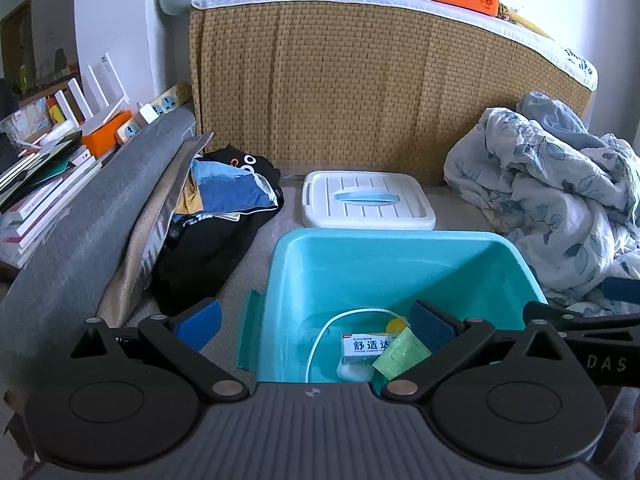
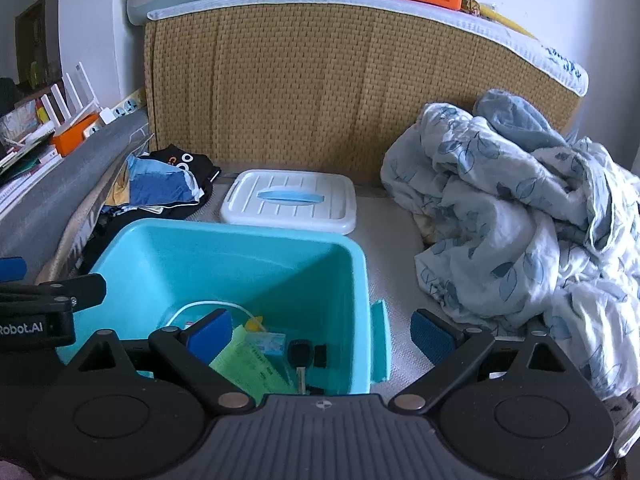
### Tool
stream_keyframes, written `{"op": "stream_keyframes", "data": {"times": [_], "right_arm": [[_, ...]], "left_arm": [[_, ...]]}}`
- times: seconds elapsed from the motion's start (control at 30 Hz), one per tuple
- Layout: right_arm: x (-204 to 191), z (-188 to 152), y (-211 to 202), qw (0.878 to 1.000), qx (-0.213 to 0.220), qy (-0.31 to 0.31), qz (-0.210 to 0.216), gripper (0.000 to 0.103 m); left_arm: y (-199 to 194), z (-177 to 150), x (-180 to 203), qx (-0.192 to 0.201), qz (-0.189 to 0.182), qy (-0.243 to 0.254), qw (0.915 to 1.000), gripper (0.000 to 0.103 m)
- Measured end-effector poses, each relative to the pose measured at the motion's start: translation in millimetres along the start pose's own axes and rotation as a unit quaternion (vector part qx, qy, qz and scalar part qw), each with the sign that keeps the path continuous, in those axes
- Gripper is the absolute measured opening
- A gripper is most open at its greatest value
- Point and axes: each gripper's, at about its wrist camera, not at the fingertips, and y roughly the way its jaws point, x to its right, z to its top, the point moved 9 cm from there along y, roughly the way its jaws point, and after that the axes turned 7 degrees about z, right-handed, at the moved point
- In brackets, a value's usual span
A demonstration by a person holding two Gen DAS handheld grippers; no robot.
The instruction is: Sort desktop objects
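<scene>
Bin contents: lying in the teal plastic bin [image 1: 400, 256], a white cable [image 1: 320, 332], a small carton [image 1: 362, 348], a green sachet [image 1: 402, 354], a black key [image 2: 300, 354].
Key axis: pointing toward the right tool, bow away.
Left tool [image 1: 316, 322]: gaping apart, holding nothing, straddling the bin's left wall.
Right tool [image 2: 322, 334]: spread wide, gripping nothing, straddling the right wall; sitting nearer the key.
Lid [image 1: 368, 200]: resting beyond the bin, ribbed white plastic, blue handle.
Stage: fitting both filling and emptying.
Surroundings: crumpled quilt [image 2: 520, 216] lying right, woven mat [image 1: 360, 88] standing behind.
</scene>
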Motion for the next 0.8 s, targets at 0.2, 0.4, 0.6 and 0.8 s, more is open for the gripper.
{"op": "stream_keyframes", "data": {"times": [0.2,0.4,0.6,0.8], "right_arm": [[2.7,5.6,3.9,1.000,-0.003,-0.002,-0.003,0.098],[5.3,11.3,7.9,1.000,-0.007,-0.004,-0.007,0.098],[8.0,17.0,11.8,1.000,-0.010,-0.007,-0.010,0.098],[10.9,22.9,15.6,1.000,-0.013,-0.009,-0.013,0.098]], "left_arm": [[6.6,5.1,0.8,0.002,0.002,0.009,1.0000,0.103],[12.9,9.8,4.9,0.001,-0.007,0.020,0.9998,0.103],[20.1,15.6,9.2,-0.012,-0.006,0.024,0.9996,0.103],[21.8,28.4,6.2,-0.003,-0.011,0.015,0.9998,0.103]]}}
